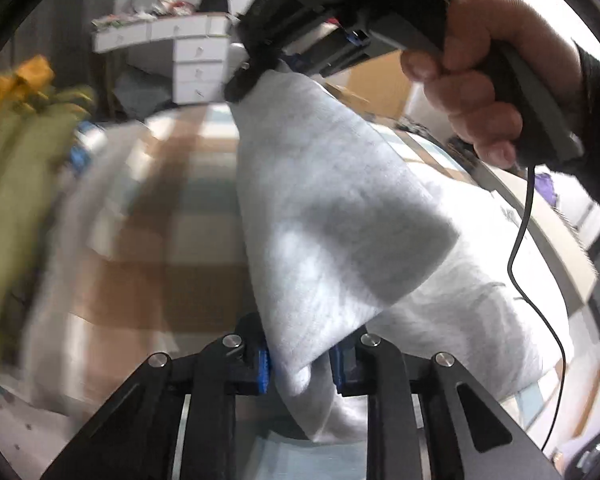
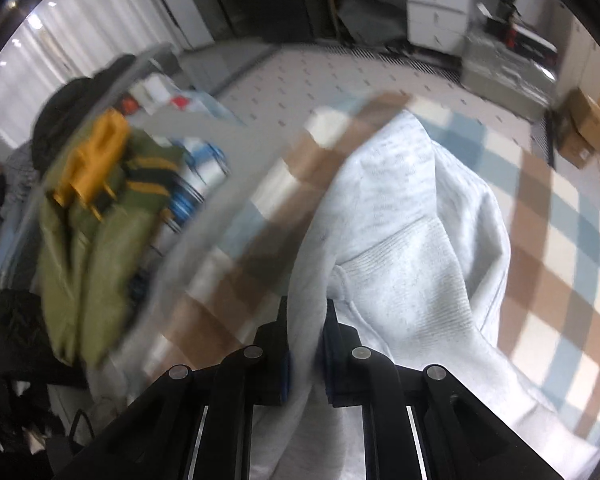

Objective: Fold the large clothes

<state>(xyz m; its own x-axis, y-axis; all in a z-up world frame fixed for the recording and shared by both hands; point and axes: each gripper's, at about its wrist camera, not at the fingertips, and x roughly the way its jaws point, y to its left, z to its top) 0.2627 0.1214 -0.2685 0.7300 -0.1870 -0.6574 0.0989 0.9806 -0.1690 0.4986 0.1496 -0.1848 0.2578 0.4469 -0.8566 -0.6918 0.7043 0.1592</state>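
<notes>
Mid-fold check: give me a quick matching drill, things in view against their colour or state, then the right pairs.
Things:
1. sweatshirt
2. checked cloth
3. jacket
4. right tool

Colour or state:
A. olive green with yellow trim, off to the side
B. shut on fabric
C. pale grey, lifted at two points
D. brown, blue and cream squares, spread underneath

Pairs: 1-C, 2-D, 3-A, 4-B. The left tool also pinches the sweatshirt.
</notes>
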